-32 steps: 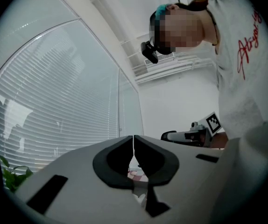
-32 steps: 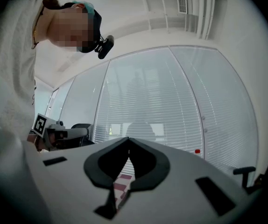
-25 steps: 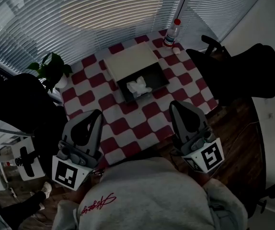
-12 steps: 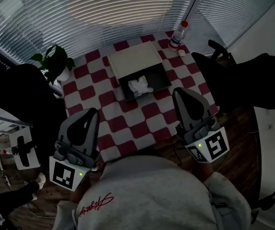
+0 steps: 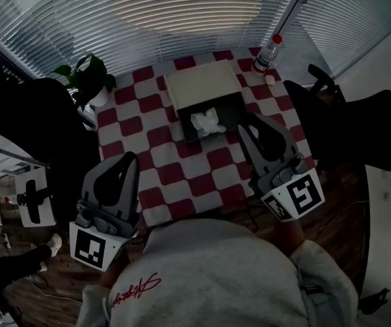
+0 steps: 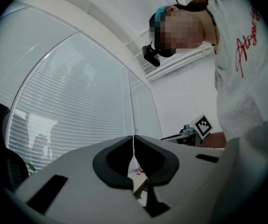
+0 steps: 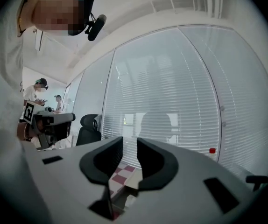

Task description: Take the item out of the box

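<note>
As its empty jaws are opening, the right claw (image 5: 245, 123) is nearing the white item (image 5: 208, 122) in the box (image 5: 227, 107), readying the pickup, while the left claw (image 5: 129, 159) is idling shut

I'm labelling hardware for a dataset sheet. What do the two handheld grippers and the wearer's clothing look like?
Both the left gripper and right gripper have grey, tapered plastic shells with dark inner pads. Each carries a white cube printed with black square markers. The person wears a light grey sweatshirt with red script lettering.
</note>
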The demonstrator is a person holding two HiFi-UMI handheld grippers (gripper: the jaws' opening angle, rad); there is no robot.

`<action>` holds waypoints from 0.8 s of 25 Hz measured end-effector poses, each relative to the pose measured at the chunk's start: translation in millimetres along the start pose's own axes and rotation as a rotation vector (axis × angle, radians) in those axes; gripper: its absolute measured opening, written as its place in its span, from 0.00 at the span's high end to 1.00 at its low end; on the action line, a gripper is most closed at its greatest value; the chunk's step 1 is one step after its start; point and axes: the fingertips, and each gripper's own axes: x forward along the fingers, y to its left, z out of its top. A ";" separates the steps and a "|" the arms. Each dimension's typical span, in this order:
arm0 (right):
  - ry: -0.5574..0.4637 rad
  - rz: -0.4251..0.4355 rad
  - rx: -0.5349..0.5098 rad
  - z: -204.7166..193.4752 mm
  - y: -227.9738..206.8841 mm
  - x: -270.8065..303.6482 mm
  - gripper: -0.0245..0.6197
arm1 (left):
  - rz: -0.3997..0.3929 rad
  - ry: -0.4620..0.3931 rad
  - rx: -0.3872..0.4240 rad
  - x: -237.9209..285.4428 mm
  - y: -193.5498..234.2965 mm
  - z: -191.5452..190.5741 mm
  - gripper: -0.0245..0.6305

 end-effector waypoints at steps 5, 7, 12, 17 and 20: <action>0.033 0.037 -0.032 -7.8 -2.2 11.9 0.82 | 0.025 0.001 0.007 -2.8 0.4 1.1 0.93; 0.052 0.058 -0.049 -11.8 -2.0 17.9 0.82 | 0.035 0.006 0.008 -4.9 0.9 0.0 0.93; 0.130 0.122 -0.097 -30.1 3.0 32.2 0.77 | 0.070 0.012 0.009 -13.4 3.7 -0.8 0.93; 0.197 0.152 -0.122 -43.9 6.3 46.1 0.76 | 0.096 0.020 0.015 -21.2 7.2 -0.7 0.93; 0.221 0.170 -0.132 -53.4 7.2 52.1 0.75 | 0.110 0.025 0.017 -25.6 9.5 -1.1 0.93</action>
